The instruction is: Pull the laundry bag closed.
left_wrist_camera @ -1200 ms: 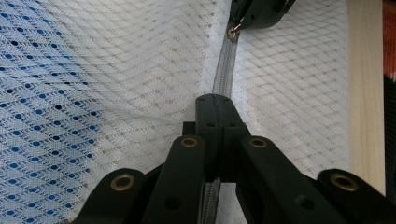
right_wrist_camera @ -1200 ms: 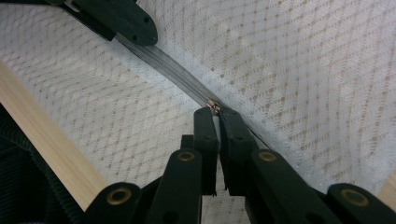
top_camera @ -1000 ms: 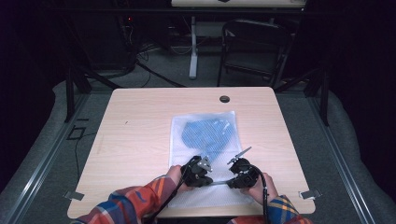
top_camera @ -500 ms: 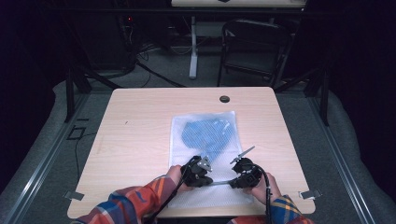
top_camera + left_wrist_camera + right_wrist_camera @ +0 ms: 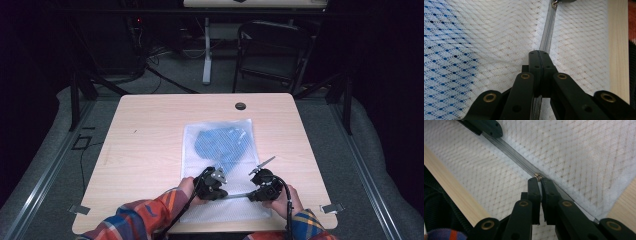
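High view: white mesh bag [image 5: 220, 150] lies flat on wooden table [image 5: 150, 130], centre-right of frame, w/ a blue garment [image 5: 220, 145] inside, showing thru the mesh in the bag's upper half. Bag's near edge sits close to the table's bottom edge. Small dark hole [image 5: 240, 106] in tabletop above the bag, near the far edge.

Left gripper [image 5: 212, 182] at lower centre, right gripper [image 5: 262, 184] just to its right, both over the bag's lower part, near each other. Plaid sleeves [image 5: 135, 222] enter from bottom of frame.

Left gripper view: jaws pressed together on the grey zipper [image 5: 546, 37], which runs from the jaw tips up to the top centre of frame; mesh puckers into folds at left of the tips. Blue shows thru mesh at left edge. Table strip at right edge.

Right gripper view: right gripper's jaws nearly closed, narrow gap, tips pinching the small metal zipper pull [image 5: 538, 176] at frame centre. Zipper runs diagonally up-left to the other gripper's black jaw [image 5: 486, 127] at the top left, which sits on the zipper line.
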The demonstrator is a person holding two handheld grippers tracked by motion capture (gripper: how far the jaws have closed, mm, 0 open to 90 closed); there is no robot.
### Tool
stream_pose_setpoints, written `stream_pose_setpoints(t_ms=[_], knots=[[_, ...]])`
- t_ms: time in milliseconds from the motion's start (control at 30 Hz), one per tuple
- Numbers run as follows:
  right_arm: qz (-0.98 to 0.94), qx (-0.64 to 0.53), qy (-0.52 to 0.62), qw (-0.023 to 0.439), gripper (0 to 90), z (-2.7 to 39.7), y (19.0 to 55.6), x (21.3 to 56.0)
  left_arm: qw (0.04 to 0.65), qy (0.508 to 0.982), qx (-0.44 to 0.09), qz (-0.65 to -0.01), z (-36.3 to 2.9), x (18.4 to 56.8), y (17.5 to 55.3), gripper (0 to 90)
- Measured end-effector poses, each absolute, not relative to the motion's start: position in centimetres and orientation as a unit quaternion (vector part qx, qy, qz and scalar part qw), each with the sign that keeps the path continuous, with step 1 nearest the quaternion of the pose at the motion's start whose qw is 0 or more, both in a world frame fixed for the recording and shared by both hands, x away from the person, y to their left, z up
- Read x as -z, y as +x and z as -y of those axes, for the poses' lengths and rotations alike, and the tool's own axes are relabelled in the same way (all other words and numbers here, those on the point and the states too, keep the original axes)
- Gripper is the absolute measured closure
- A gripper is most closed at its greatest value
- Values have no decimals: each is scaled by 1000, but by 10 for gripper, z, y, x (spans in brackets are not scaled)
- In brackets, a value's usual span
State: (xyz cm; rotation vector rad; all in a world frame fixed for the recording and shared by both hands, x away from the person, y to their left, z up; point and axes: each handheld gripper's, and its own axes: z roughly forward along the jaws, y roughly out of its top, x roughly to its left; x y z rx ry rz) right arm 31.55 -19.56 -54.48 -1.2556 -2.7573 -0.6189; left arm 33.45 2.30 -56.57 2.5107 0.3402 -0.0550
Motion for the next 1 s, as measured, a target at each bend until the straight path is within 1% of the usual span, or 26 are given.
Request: stream_pose_setpoints(t_ms=[1000], knots=[[882, 209, -421, 19, 866, 208, 312, 543, 299, 945, 24, -129, -23, 566, 335, 900]])
